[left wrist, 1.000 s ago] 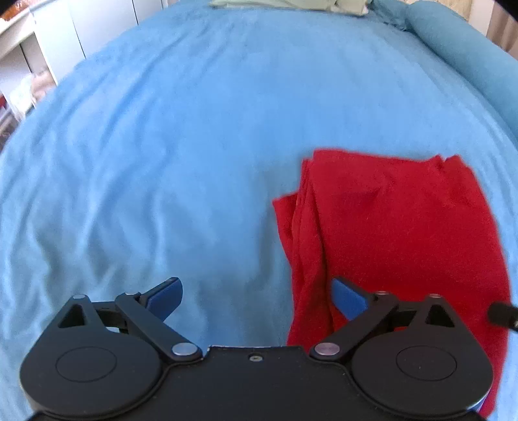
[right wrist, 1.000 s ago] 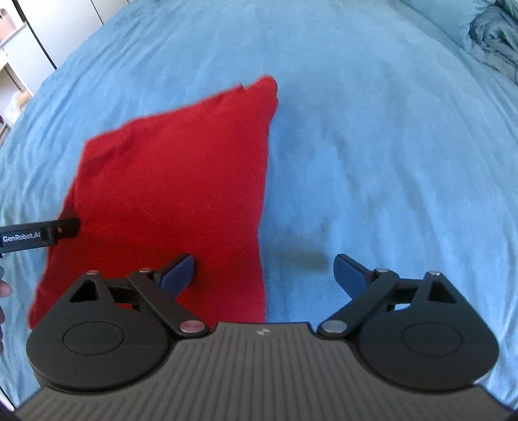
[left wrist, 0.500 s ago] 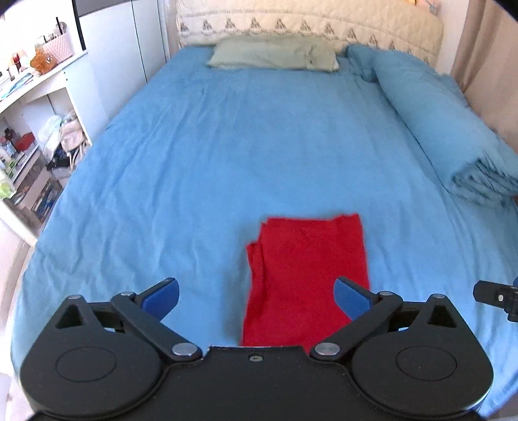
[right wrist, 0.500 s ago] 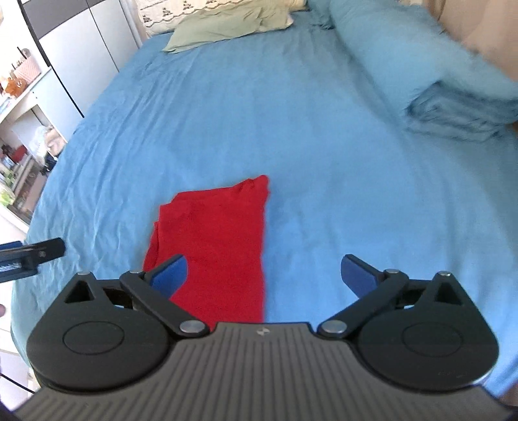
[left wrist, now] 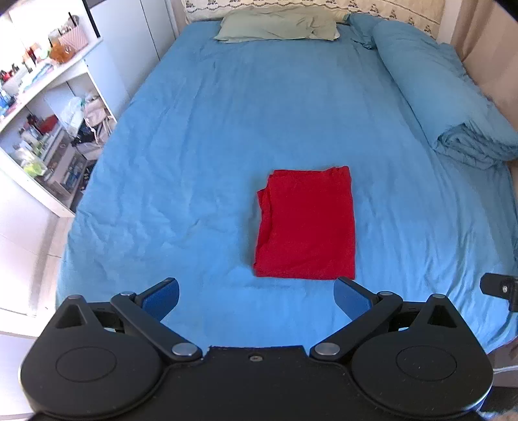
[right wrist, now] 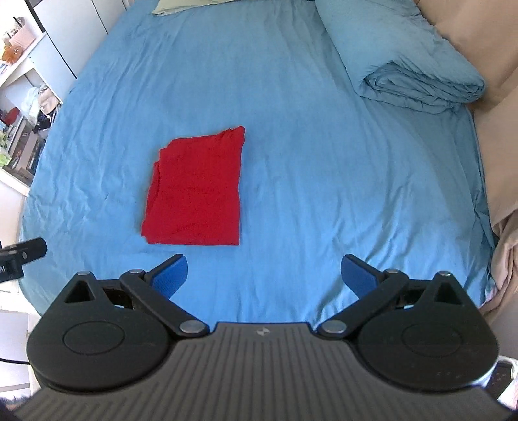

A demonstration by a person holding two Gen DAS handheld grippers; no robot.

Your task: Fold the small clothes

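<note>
Left wrist view shows the red garment (left wrist: 306,223) folded into a flat rectangle on the blue bedsheet (left wrist: 194,162), well short of the green pillow (left wrist: 278,27). Both the left gripper (left wrist: 255,296) and right gripper (right wrist: 264,272) hang spread wide and empty, on the side of the garment away from the pillow. It looks light, soft and limp, best pinched at a corner or folded edge.

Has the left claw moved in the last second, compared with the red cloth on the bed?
Yes. The left claw has pulled back and up from the folded red cloth: its fingers were over the cloth's near edge, and now the whole cloth lies ahead of them.
</note>
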